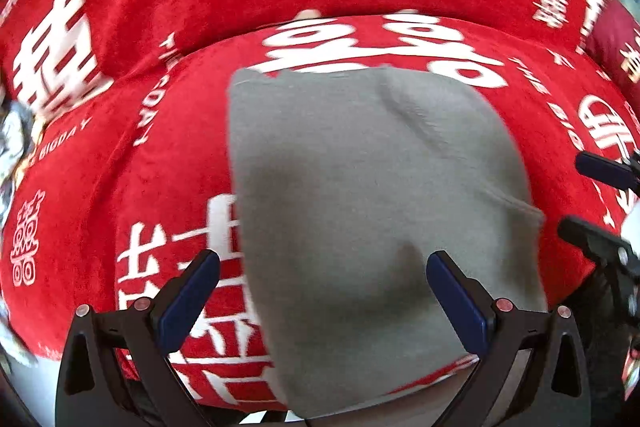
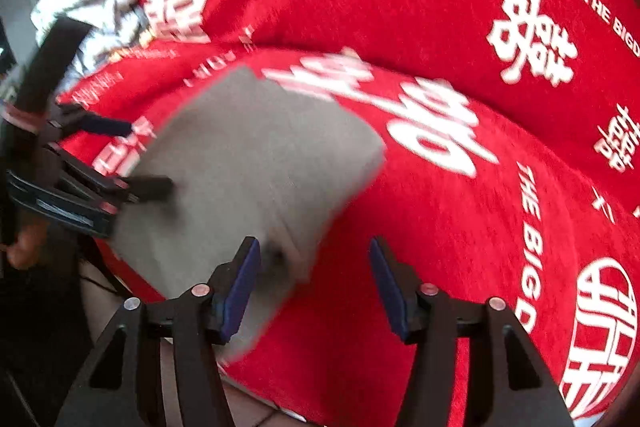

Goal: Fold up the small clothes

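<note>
1. Lying flat on the red printed cover (image 1: pixel 120 163) of what seems a sofa seat, near its front edge, the grey garment (image 1: pixel 360 187) is seen part-folded; its near end overhangs that edge and could be dragged off.
2. The left tongs (image 1: pixel 323 297) are held open over its near left part, gripping nothing; a single layer might be pinched.
3. The right tongs (image 2: pixel 316 285) are likewise open at its right corner; blur suggests haste, so a skewed fold is risked.

Small grey knit garment (image 1: pixel 372 211) (image 2: pixel 248 179) lies folded into a flat rectangle on my red printed cloth, near its front edge.
</note>
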The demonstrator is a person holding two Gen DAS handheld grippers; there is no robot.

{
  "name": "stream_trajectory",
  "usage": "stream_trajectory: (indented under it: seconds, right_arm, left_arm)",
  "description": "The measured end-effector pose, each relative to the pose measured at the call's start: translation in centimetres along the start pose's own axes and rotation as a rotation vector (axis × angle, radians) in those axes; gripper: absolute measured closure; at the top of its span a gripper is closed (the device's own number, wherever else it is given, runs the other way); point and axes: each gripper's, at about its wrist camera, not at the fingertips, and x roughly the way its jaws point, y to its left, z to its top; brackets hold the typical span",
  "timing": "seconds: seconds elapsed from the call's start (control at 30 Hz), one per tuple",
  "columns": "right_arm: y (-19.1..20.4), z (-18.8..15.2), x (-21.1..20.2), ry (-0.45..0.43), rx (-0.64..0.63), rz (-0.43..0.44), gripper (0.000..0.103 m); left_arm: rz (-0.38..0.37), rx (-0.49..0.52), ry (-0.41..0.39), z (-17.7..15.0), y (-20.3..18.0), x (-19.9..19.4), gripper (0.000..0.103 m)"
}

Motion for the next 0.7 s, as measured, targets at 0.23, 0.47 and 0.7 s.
stream_trajectory:
  seconds: [0.23, 0.47, 0.7]
  right_arm:
    - [3.8, 1.3, 5.4, 0.093, -0.052, 0.09, 0.036]
    - [3.1, 0.6, 5.9, 0.126, -0.019, 0.045, 0.032]
    - [1.0, 3.6, 4.1, 0.062, 0.048, 0.033, 0.03]
  left_arm:
    - [-0.061, -0.144, 0.038, -0.7, 3.6, 2.5, 0.0]
    - [-0.041, -0.108, 0.011, 0.1, 3.4, 1.6, 0.0]
    - [0.016, -0.239, -0.04, 3.3, 7.3, 1.4, 0.0]
